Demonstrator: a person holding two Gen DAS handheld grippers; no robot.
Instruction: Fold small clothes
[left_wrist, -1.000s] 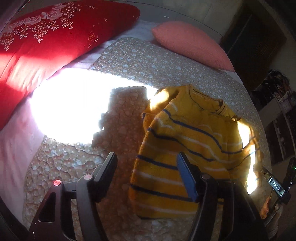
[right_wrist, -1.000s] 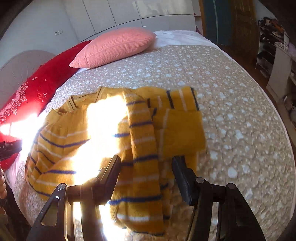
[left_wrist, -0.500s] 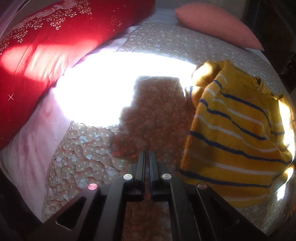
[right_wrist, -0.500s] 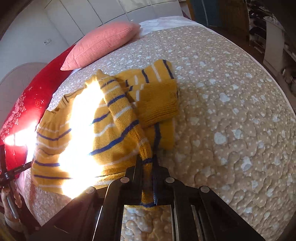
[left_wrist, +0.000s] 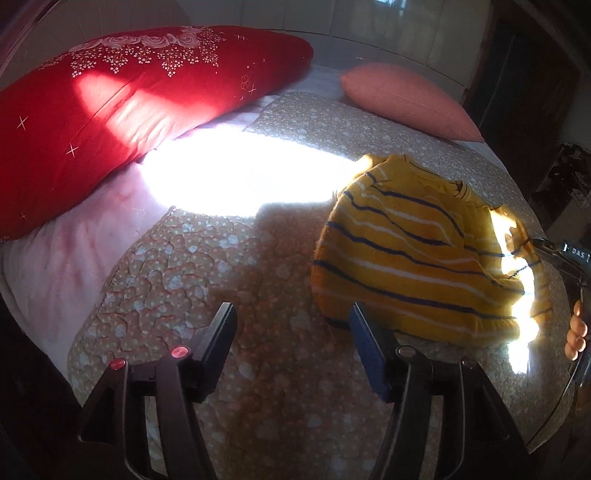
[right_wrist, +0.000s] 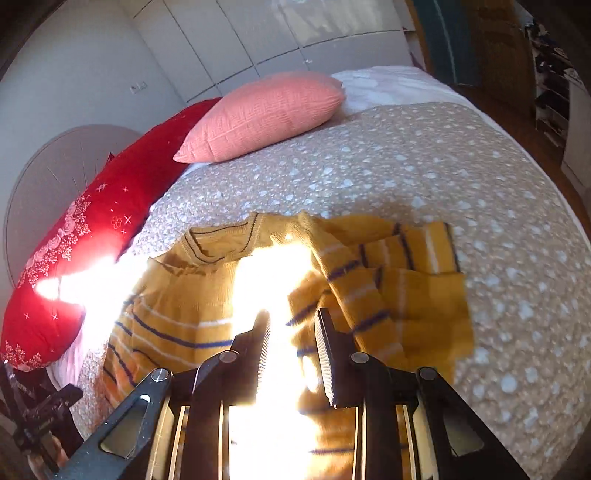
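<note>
A yellow striped sweater (right_wrist: 280, 314) lies partly folded on the bed (right_wrist: 443, 177); left tongs (left_wrist: 291, 332) have just opened, empty, right tongs (right_wrist: 291, 332) just parted above it, ready to grip the next fold.

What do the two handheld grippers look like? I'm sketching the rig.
Both are black, with angular open-frame linkages and silver pivot pins. The left gripper has two red round caps and a blue pad on one of its jaws. The right gripper has pale ribbed pads and lettering reading DAS.
</note>
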